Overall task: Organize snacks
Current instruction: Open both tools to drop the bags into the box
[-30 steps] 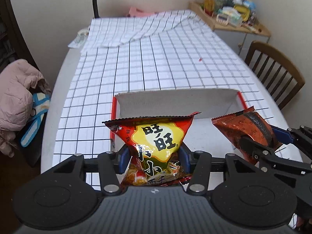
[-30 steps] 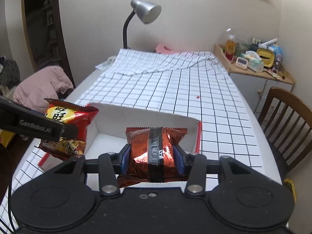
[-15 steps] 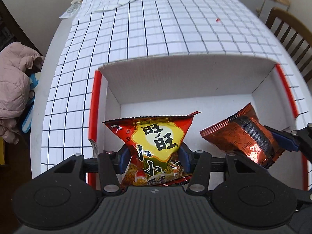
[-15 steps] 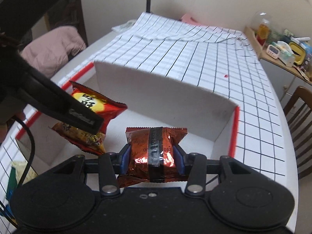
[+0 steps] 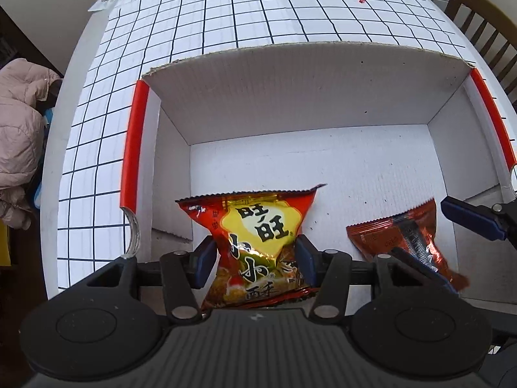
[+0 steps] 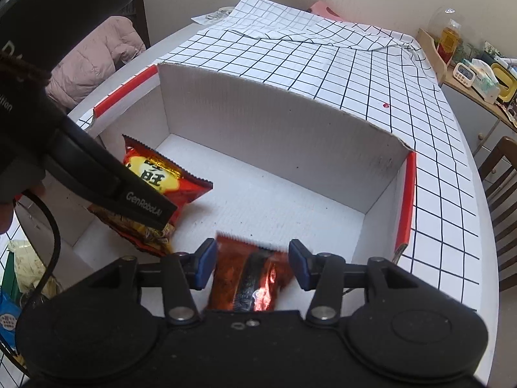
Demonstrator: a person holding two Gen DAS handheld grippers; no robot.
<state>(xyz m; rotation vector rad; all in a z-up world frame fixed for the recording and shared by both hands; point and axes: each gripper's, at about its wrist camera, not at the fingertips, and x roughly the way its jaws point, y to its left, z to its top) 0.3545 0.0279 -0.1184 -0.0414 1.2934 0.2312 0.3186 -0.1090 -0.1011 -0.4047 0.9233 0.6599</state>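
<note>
Copper-red snack pack [image 6: 248, 278] released, right tool [image 6: 252, 263] now spread

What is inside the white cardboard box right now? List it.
Inside the white cardboard box: the red-and-yellow snack bag in the left claw, and the dark red packet between the right claw's opened fingers. The floor under both bags is hidden.

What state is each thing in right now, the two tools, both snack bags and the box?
Left tool: shut on the yellow snack bag.
Right tool: open, fingers apart from the brown snack bag.
Brown snack bag: released, blurred.
Box: open-topped, both bags over its floor.
</note>
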